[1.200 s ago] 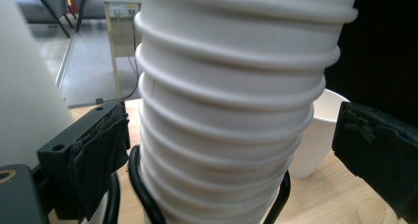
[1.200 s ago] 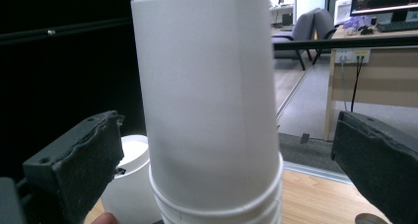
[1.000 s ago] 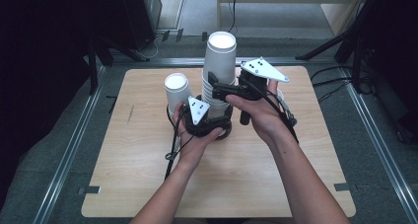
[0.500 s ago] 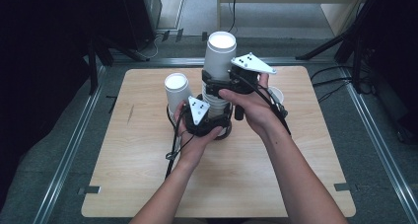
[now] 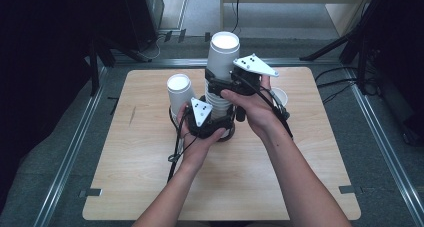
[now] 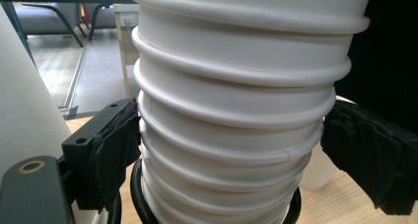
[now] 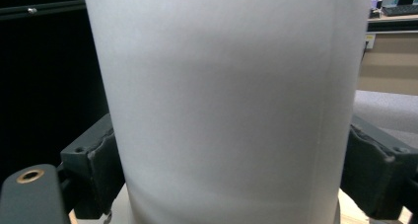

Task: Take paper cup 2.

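A tall stack of white paper cups [image 5: 221,62] stands at the table's middle. My left gripper [image 5: 216,121] is shut on the stack's lower part; in the left gripper view its black pads [image 6: 116,147] press the ribbed rims [image 6: 231,110] from both sides. Higher up, my right gripper [image 5: 223,85] is shut on the smooth wall of the top cup [image 7: 226,105], with a jaw against each side. A black ring [image 6: 140,204] circles the stack's base.
A single upside-down white cup [image 5: 180,89] stands just left of the stack, close to the left hand. Another white cup [image 5: 280,95] sits to the right, partly behind the right hand. The wooden table [image 5: 140,182] has bare room in front and at both sides.
My right gripper has risen a little and drawn in against the top cup. The left gripper and the lower stack have stayed where they were.
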Demonstrator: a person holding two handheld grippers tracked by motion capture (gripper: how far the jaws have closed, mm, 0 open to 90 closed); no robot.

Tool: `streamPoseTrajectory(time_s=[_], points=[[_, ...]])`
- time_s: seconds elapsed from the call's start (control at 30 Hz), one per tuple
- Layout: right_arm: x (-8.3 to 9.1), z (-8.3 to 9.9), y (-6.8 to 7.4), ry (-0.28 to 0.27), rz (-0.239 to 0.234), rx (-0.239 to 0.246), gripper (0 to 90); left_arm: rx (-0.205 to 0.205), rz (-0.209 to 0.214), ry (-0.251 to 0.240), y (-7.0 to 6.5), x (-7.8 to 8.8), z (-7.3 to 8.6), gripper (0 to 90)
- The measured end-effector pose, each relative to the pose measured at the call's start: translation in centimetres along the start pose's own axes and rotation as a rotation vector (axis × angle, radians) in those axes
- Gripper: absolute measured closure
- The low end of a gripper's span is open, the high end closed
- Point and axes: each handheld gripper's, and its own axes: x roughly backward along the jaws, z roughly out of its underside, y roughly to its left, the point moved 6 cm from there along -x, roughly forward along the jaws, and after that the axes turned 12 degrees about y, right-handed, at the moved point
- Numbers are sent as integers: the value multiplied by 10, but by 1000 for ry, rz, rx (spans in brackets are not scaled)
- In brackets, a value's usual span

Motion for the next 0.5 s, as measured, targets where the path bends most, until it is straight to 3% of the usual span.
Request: streamPoseTrajectory(time_s=[0.5], points=[[4,-9,1,-41,19,4,116,0,7,3,1,2,0,106]])
